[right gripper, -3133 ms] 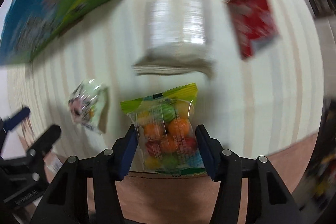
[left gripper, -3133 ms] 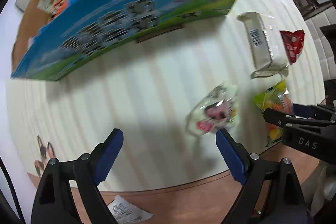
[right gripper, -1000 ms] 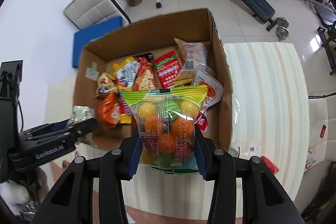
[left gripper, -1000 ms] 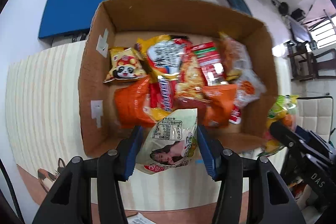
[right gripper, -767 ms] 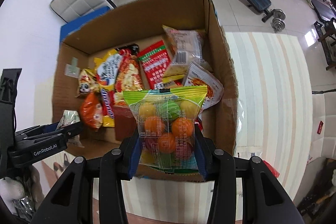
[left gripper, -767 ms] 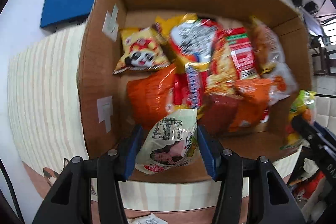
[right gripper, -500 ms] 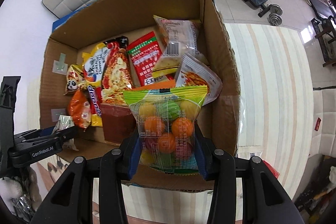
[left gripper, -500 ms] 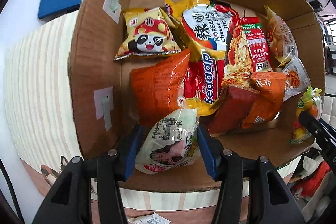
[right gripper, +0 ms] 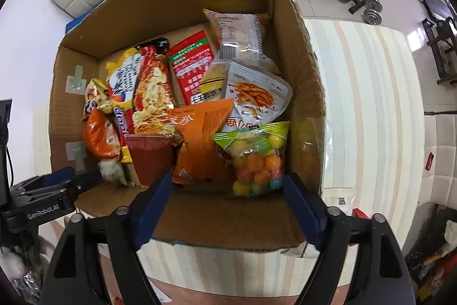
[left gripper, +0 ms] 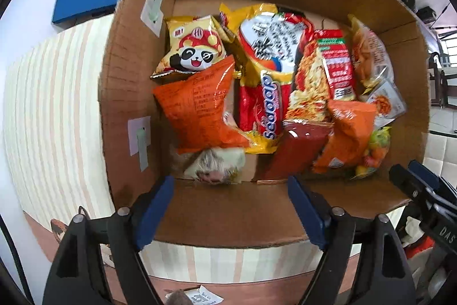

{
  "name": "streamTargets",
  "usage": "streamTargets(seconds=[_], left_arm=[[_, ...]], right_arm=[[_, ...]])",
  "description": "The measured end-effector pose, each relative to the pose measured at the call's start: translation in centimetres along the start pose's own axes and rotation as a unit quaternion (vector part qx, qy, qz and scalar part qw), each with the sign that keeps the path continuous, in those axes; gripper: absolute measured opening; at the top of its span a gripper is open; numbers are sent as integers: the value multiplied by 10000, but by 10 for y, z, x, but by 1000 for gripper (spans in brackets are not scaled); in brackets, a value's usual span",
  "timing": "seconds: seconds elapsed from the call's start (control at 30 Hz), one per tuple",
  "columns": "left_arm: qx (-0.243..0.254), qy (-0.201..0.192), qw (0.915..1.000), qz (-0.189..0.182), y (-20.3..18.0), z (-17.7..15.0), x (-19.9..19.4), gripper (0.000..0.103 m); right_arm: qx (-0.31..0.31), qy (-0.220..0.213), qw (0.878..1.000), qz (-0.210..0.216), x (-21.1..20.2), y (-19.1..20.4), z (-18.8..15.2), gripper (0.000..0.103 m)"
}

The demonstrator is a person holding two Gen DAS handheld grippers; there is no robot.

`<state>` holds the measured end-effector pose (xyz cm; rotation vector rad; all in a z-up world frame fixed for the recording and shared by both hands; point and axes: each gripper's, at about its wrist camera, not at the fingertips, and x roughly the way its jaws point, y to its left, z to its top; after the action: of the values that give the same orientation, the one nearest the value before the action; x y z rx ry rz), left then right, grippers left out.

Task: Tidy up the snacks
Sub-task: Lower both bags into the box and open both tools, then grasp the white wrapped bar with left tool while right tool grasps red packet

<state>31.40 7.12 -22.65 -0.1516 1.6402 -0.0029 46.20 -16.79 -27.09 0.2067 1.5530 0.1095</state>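
A cardboard box [left gripper: 120, 93] full of snack packs stands on the striped table; it also shows in the right wrist view [right gripper: 302, 82]. My left gripper [left gripper: 228, 207] is open and empty over the box's near wall. A small white snack pack [left gripper: 217, 166] lies in the box just beyond it, blurred. My right gripper [right gripper: 227, 199] is open and empty over the near wall. The clear bag of coloured candy balls [right gripper: 257, 159] lies in the box's near right corner; it also shows in the left wrist view [left gripper: 374, 150].
The box holds orange packs [left gripper: 200, 110], a panda pack [left gripper: 194, 50], red noodle packs [left gripper: 317, 82] and more. A white packet [right gripper: 341, 200] and a red packet [right gripper: 360, 213] lie on the table right of the box. Gym gear stands on the floor behind.
Both grippers have opened. The white snack pack and the candy bag have dropped from the jaws into the box's near side. Both grippers sit lower and closer to the box.
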Motion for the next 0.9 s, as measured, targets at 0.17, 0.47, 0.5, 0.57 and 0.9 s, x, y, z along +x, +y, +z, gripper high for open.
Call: streamTargets(seconds=[0.17, 0.47, 0.5, 0.57, 0.9], left_arm=[[-10, -464, 9988, -124, -6, -10, -30, 92], [450, -1224, 9914, -29, -5, -83, -65, 92], [497, -1225, 9912, 32, -1, -93, -62, 92], [604, -1085, 9918, 295, 9, -130, -48, 92], [-1137, 1160, 9859, -409, 100, -266, 92, 92]], right_arm=[[-211, -268, 9993, 141, -25, 13, -10, 92], [-453, -669, 9958, 434, -50, 33, -75, 94], [-440, -602, 9960, 490, -47, 34, -84, 94], [-334, -395, 9971, 564, -33, 34, -111, 94], [153, 624, 9956, 687, 47, 24, -223, 94]])
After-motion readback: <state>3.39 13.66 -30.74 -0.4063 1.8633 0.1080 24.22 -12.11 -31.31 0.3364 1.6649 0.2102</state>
